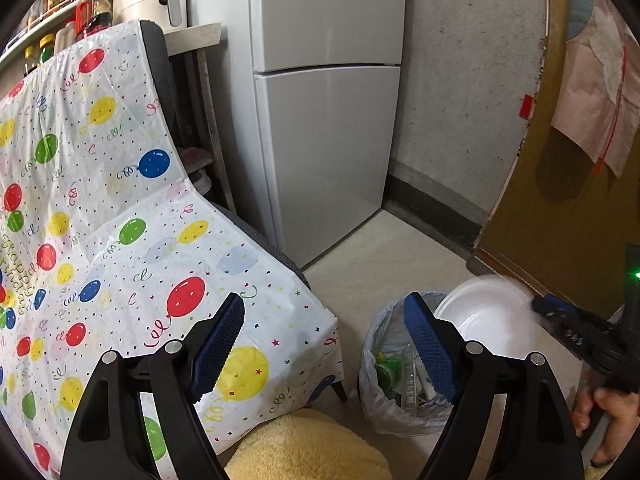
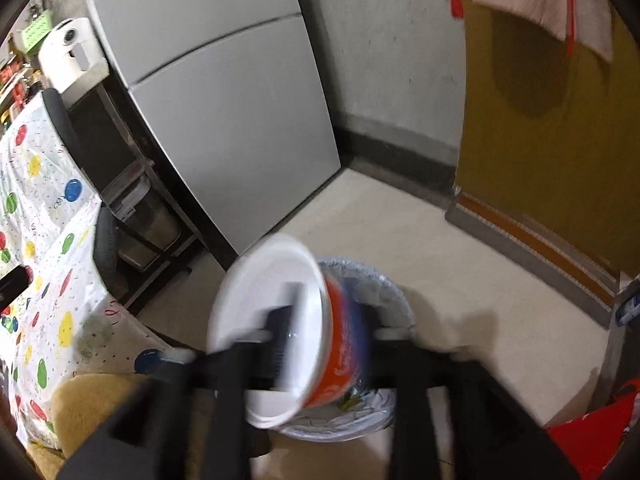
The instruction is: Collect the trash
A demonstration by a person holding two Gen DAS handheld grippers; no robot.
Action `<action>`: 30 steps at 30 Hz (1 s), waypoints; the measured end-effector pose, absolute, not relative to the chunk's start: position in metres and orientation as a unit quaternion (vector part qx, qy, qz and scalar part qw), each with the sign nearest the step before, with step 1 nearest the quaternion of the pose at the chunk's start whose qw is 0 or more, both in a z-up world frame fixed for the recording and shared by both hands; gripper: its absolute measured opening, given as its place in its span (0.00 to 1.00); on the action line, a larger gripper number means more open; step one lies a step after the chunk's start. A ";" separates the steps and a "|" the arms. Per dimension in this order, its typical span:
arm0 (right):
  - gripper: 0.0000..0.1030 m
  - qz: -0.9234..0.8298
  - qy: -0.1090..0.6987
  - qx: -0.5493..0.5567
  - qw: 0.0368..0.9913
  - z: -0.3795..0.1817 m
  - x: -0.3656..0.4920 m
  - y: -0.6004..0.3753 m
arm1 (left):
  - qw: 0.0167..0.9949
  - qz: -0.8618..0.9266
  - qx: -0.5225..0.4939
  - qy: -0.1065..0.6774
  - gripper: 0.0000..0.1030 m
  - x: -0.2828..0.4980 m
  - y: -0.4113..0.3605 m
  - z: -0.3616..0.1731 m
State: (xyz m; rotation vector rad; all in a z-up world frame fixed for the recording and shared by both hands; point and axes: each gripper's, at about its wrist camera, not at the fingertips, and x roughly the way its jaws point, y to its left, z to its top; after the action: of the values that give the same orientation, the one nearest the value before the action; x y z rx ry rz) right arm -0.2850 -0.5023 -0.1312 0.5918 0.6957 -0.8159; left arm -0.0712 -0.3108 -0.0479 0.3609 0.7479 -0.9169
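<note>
A white-lined trash bin [image 1: 380,396] stands on the floor beside the table, with bottles and wrappers inside. My left gripper [image 1: 324,304] hangs open above the table corner and the bin, nothing between its blue pads. In the right wrist view, a bowl [image 2: 344,344], orange and blue outside and white inside, tilts over the bin [image 2: 396,304]. My right gripper [image 2: 328,320] straddles the bowl's wall, one finger inside and one outside, with a gap to the wall; the picture is blurred. The left wrist view also shows the bowl [image 1: 488,312] above the bin.
A table under a balloon-print cloth [image 1: 120,240] fills the left. A grey fridge [image 1: 328,140] stands behind, a brown door [image 1: 560,220] to the right. A yellow cushion [image 1: 304,448] lies below the gripper. A hand [image 1: 612,412] holds the other gripper. A red bag [image 2: 592,440] sits at lower right.
</note>
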 end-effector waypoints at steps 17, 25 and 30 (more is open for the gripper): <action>0.63 -0.390 0.338 0.217 0.828 -0.082 -0.287 -0.437 | 0.805 -0.449 0.157 0.355 0.85 -0.078 -0.293 -0.048; 0.94 -0.410 0.348 0.212 0.816 -0.054 -0.288 -0.399 | 0.789 -0.470 0.164 0.359 0.86 -0.088 -0.272 -0.039; 0.94 -0.429 0.367 0.184 0.805 -0.045 -0.285 -0.376 | 0.783 -0.474 0.166 0.367 0.86 -0.093 -0.255 -0.035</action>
State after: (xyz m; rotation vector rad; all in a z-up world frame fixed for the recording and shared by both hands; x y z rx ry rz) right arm -0.2849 -0.3755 -0.0454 0.3931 0.7864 -0.9183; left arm -0.0926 -0.2552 -0.0345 0.3588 0.7921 -1.0235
